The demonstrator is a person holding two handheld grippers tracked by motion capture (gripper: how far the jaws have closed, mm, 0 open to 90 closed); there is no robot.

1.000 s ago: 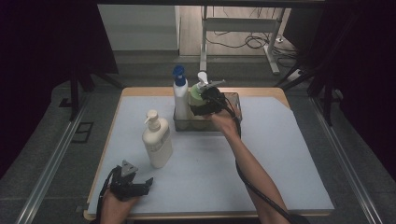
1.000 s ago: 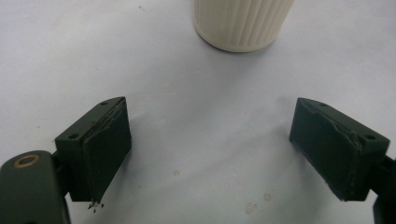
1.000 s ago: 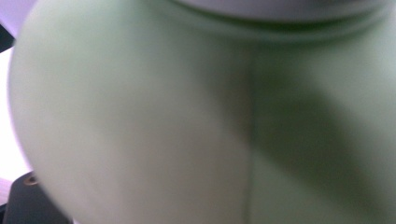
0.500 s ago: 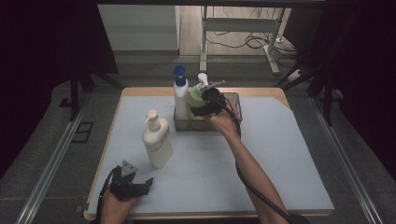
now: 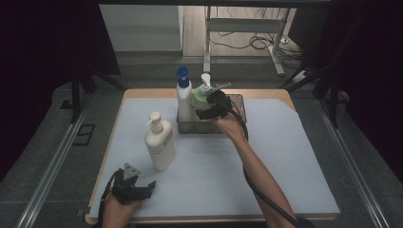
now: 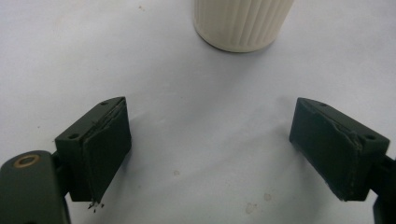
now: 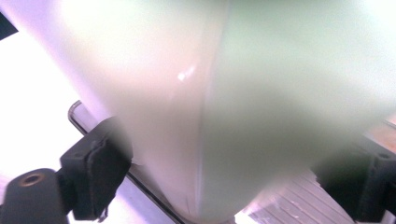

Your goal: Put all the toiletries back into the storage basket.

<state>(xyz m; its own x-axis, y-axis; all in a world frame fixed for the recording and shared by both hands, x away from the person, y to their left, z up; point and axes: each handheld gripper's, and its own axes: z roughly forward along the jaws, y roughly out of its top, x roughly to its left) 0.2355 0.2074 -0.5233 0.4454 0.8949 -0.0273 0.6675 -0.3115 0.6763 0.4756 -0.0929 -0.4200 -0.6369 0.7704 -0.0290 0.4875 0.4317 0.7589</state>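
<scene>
While the right gripper [image 5: 209, 105] sits at the tray [image 5: 240, 102] near the table's [image 5: 285, 156] far edge, its jaws flank the green bottle [image 5: 201, 100] on both sides, pressed against it: gripping, I judge. Bottle's long axis is upright, standing in the tray just beside the blue-capped bottle [image 5: 183, 97]. Left gripper [image 5: 138, 191] rests at the near left corner, jaws wide apart, empty; cream bottle [image 5: 160, 142] stands just ahead of it. Count: three pump bottles, one tray, two grippers. Right hand is nearer.

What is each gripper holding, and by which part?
Right gripper clamps the pale green pump bottle around its body; left gripper holds nothing, jaws open.
</scene>
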